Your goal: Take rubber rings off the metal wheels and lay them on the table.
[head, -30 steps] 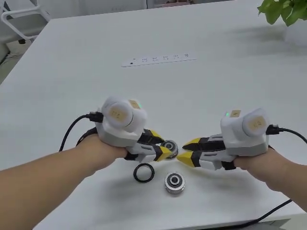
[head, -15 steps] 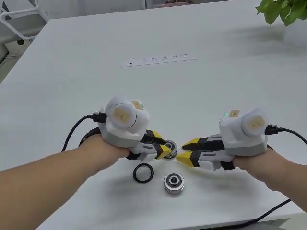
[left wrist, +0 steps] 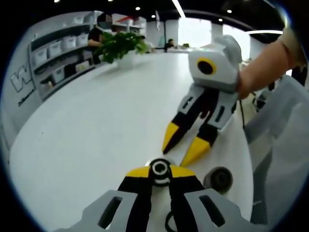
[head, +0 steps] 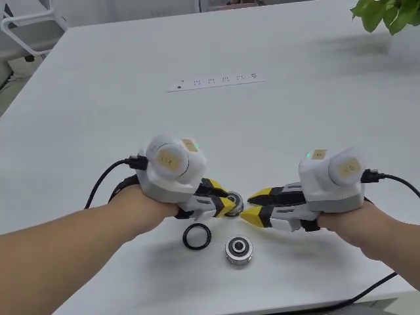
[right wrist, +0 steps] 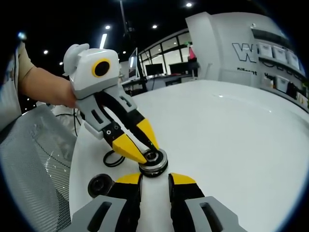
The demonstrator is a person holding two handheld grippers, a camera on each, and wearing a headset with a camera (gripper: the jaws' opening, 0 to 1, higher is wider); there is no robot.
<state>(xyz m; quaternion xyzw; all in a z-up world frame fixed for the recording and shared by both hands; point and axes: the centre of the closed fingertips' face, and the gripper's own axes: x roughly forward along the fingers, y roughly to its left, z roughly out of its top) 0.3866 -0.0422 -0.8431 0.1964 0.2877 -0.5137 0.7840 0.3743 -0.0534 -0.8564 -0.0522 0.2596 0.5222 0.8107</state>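
Observation:
My left gripper [head: 226, 201] [left wrist: 160, 174] is shut on a small metal wheel [head: 233, 202] [left wrist: 160, 167] [right wrist: 154, 161], held just above the white table [head: 197, 125]. A dark band runs around the wheel's rim in the right gripper view. My right gripper [head: 251, 207] [right wrist: 155, 180] is open, its yellow tips pointing at that wheel from the right, a short way off. A loose black rubber ring [head: 197, 236] [right wrist: 113, 158] lies flat on the table below the left gripper. A second metal wheel [head: 239, 250] [left wrist: 218, 179] [right wrist: 100, 184] lies beside the ring.
A white power strip [head: 216, 82] lies in the middle of the table, farther back. A green plant [head: 387, 14] stands at the far right corner. Black cables [head: 105, 177] trail from both grippers. The near table edge runs just below the loose wheel.
The right gripper has crept slightly closer to the held wheel. The left gripper, the ring and the loose wheel stay where they were.

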